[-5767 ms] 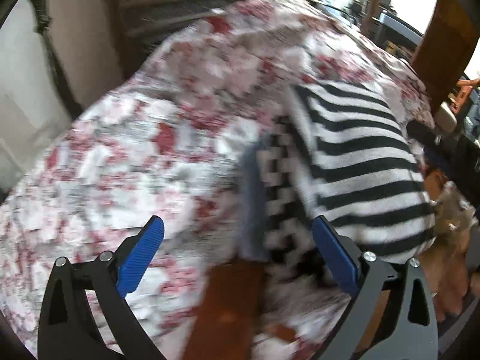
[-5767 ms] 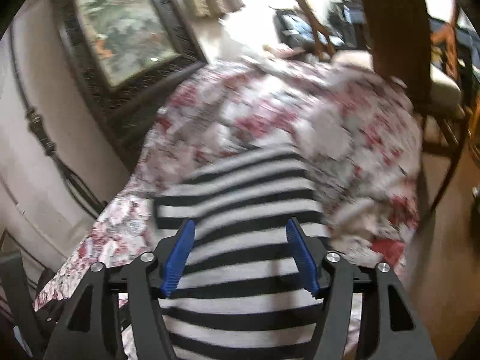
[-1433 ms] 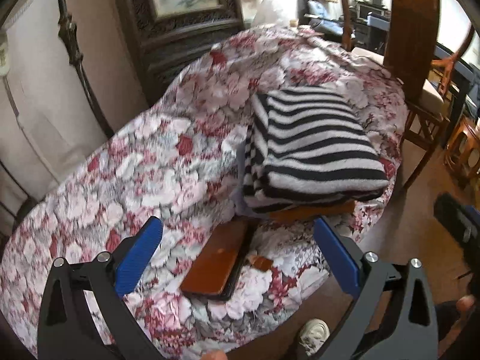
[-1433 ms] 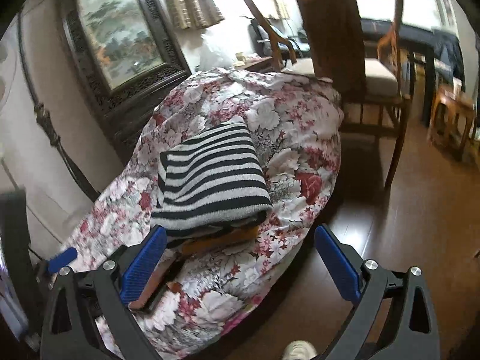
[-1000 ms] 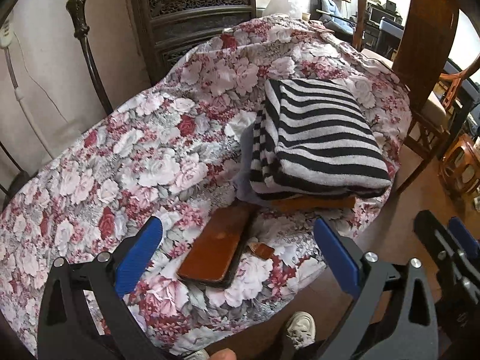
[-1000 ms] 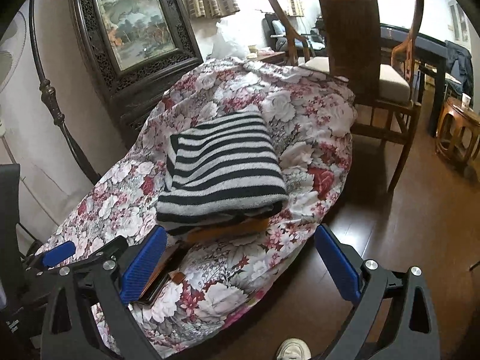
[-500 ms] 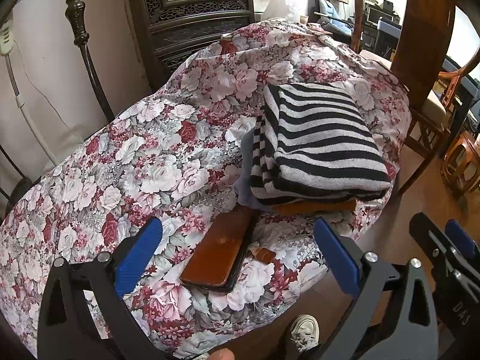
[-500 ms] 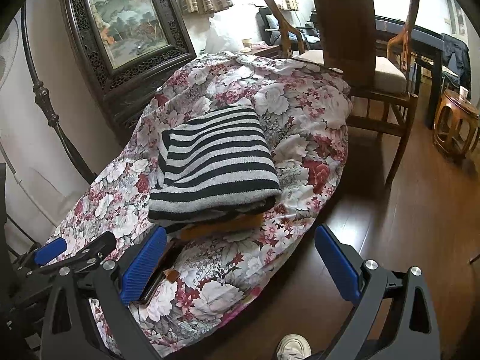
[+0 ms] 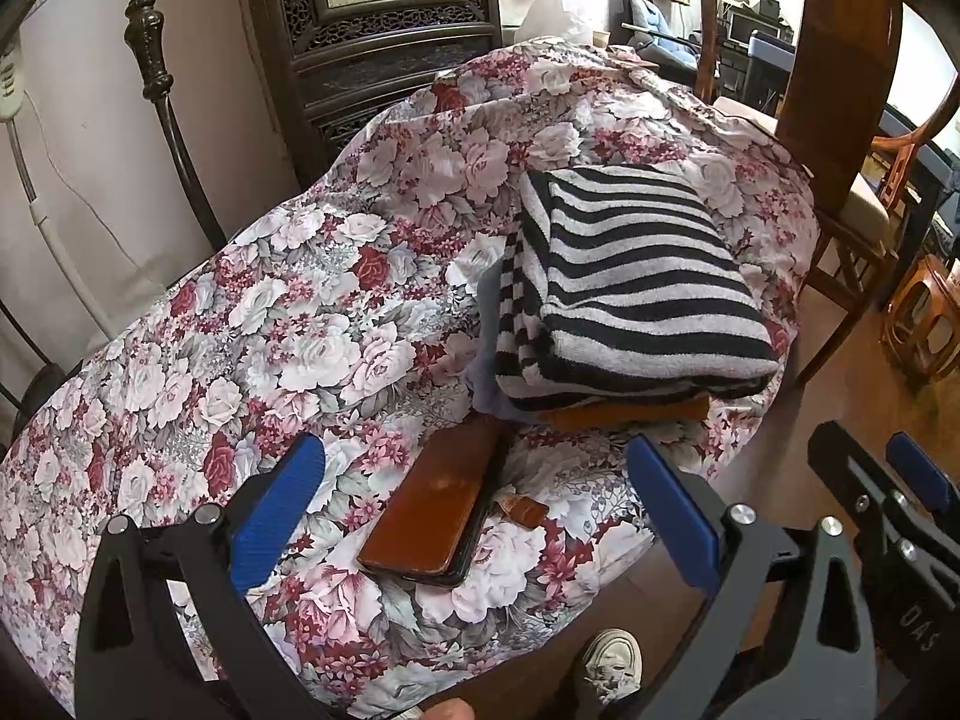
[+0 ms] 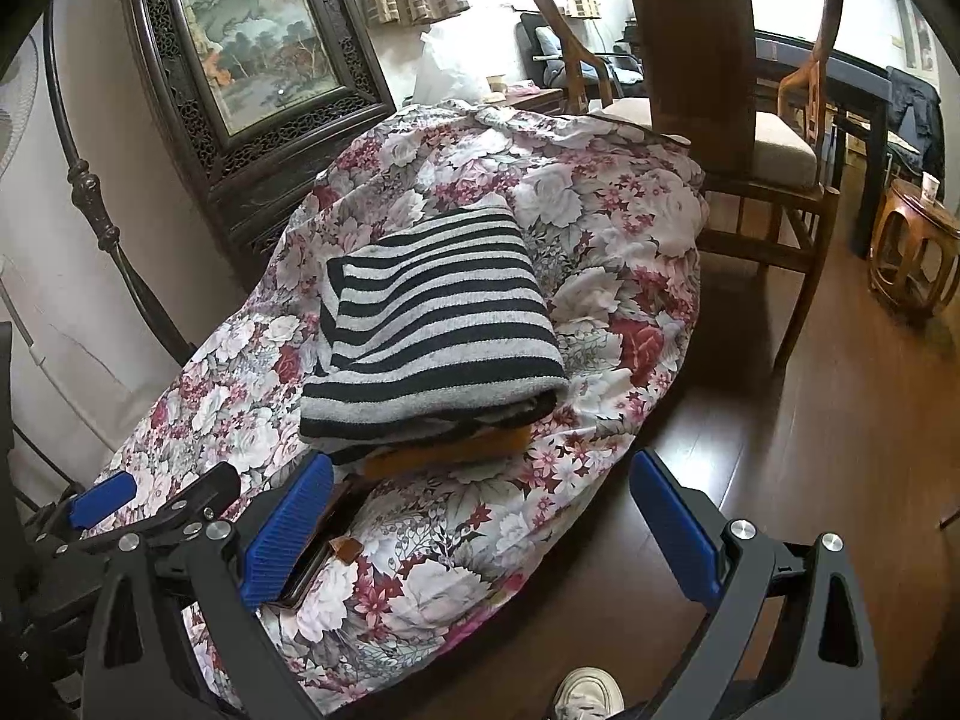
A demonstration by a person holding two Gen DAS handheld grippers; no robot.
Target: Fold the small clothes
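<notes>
Floral bedspread [image 9: 288, 324] under folded striped garment [image 9: 636, 276], both grippers' fingers apart, empty

Upside-down letters reading "DAS" stand on the right tool [image 9: 900, 546] in the left wrist view.

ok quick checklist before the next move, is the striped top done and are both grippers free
1. Striped top folded into a neat block on the floral cloth: ok.
2. Left gripper open, holding nothing: ok.
3. Right gripper open, holding nothing: ok.
4. Both grippers pulled back clear of the top: ok.
5. Phone lying on the cloth right in front of the stack, could get in the way: not ok.
6. Whether the orange layer and blue-grey layer under the top are folded clothes: cannot tell.
</notes>
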